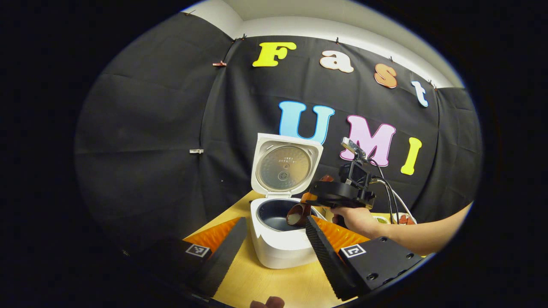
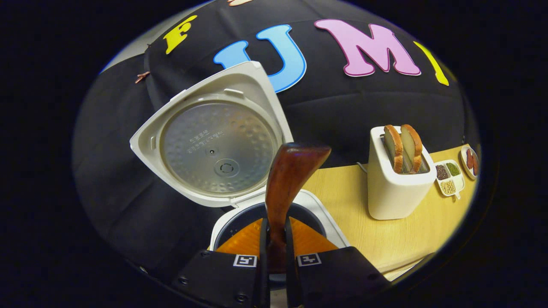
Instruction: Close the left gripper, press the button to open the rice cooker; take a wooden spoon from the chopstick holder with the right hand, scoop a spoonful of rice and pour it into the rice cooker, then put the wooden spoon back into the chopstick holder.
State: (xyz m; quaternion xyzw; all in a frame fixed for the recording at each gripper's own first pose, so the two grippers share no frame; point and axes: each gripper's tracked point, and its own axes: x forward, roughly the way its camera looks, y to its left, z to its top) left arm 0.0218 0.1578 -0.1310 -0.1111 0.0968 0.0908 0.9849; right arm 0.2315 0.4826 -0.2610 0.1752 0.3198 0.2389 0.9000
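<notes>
right claw (image 2: 274, 252) pinching wooden spoon (image 2: 287, 179) over open rice cooker (image 1: 280, 239); left claw (image 1: 274, 252) spread

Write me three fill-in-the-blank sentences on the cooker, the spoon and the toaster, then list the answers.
1. The cooker's lid stands ____.
2. The right gripper is shut on the handle of the wooden ____.
3. The toaster holds ____ slices of bread.
4. The spoon's bowl hangs over the open pot, and the left gripper waits with its fingers ____.

Answers: open; spoon; two; apart
</notes>
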